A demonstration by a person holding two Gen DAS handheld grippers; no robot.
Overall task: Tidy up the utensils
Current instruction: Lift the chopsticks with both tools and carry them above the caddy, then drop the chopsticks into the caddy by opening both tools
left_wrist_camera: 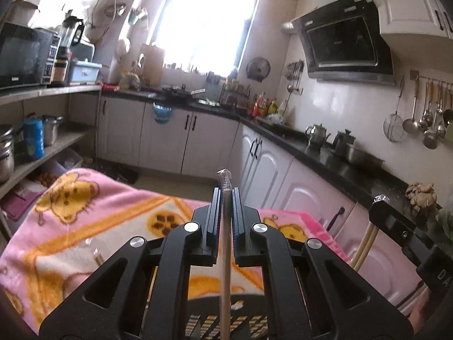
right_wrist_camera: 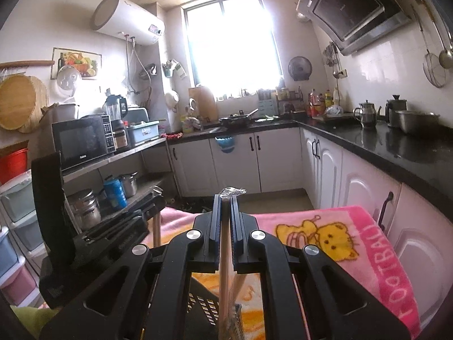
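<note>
My left gripper [left_wrist_camera: 225,191] is shut on a pair of wooden chopsticks [left_wrist_camera: 225,277] with a clear patterned top end [left_wrist_camera: 224,176] sticking out past the fingertips. My right gripper [right_wrist_camera: 225,197] is shut on another pair of wooden chopsticks [right_wrist_camera: 223,280], also with a clear top end [right_wrist_camera: 232,190]. Both pairs hang down toward a black slotted utensil basket [left_wrist_camera: 226,321], which also shows in the right wrist view [right_wrist_camera: 202,301]. The right gripper appears at the right of the left wrist view [left_wrist_camera: 396,223] with its chopsticks [left_wrist_camera: 365,245]. The left gripper body shows at left in the right wrist view [right_wrist_camera: 93,226].
A pink cartoon blanket [left_wrist_camera: 85,221] covers the table under the basket. A black countertop [left_wrist_camera: 339,164] with kettles and a steel bowl runs along the right. Shelves with pots [left_wrist_camera: 34,141] and a microwave [left_wrist_camera: 22,53] stand at left. Utensils hang on the wall [left_wrist_camera: 424,119].
</note>
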